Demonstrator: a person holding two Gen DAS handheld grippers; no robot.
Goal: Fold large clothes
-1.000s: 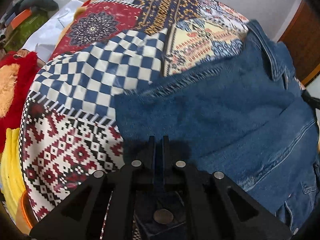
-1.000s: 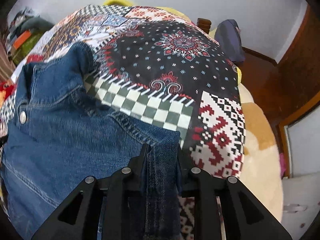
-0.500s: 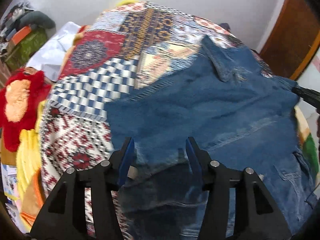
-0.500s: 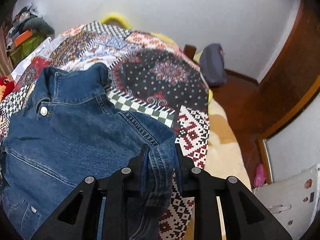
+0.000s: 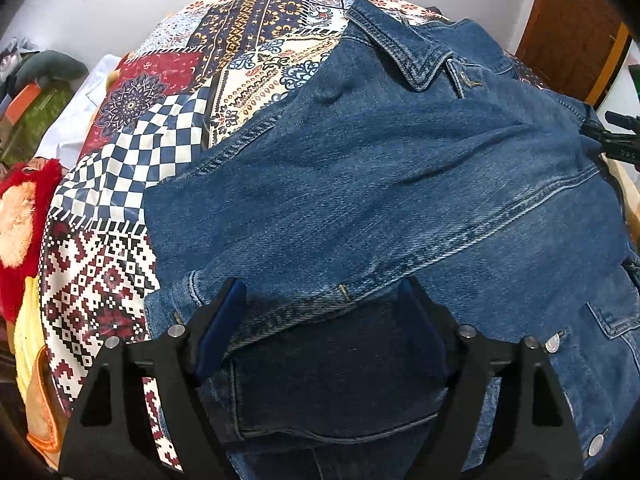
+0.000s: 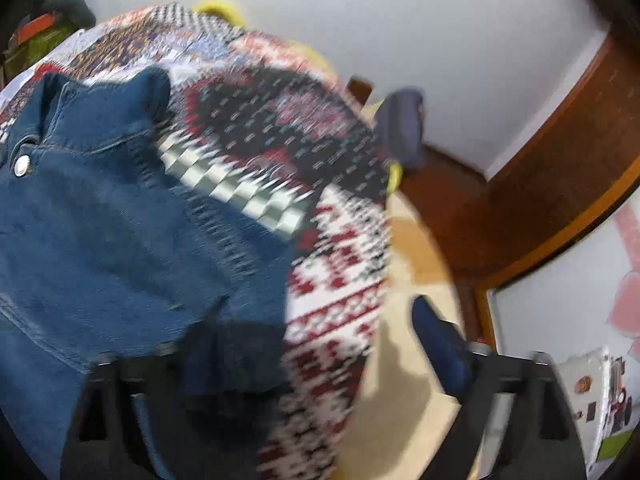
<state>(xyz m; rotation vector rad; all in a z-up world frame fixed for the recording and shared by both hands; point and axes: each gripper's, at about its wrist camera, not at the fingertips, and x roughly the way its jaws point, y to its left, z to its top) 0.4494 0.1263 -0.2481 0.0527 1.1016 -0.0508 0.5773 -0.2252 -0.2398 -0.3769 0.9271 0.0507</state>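
Note:
A blue denim jacket (image 5: 380,184) lies on the patchwork bedspread (image 5: 160,152), collar toward the far wall, with its left sleeve folded across the body. My left gripper (image 5: 320,300) is open above the sleeve's cuff end and holds nothing. In the blurred right wrist view the jacket (image 6: 100,240) fills the left side. My right gripper (image 6: 316,324) is open at the jacket's right edge, with the cloth lying loose by its left finger. The right gripper also shows at the far right of the left wrist view (image 5: 618,138).
A red and orange plush toy (image 5: 20,216) and yellow cloth lie at the bed's left edge. Boxes and clothes are piled far left (image 5: 36,96). A dark bag (image 6: 404,128) stands on the wooden floor right of the bed. A wooden door frame (image 6: 560,168) is at right.
Both grippers were shut on the denim a second ago. The left one opened and let go of the sleeve first, then the right one opened and is moving fast.

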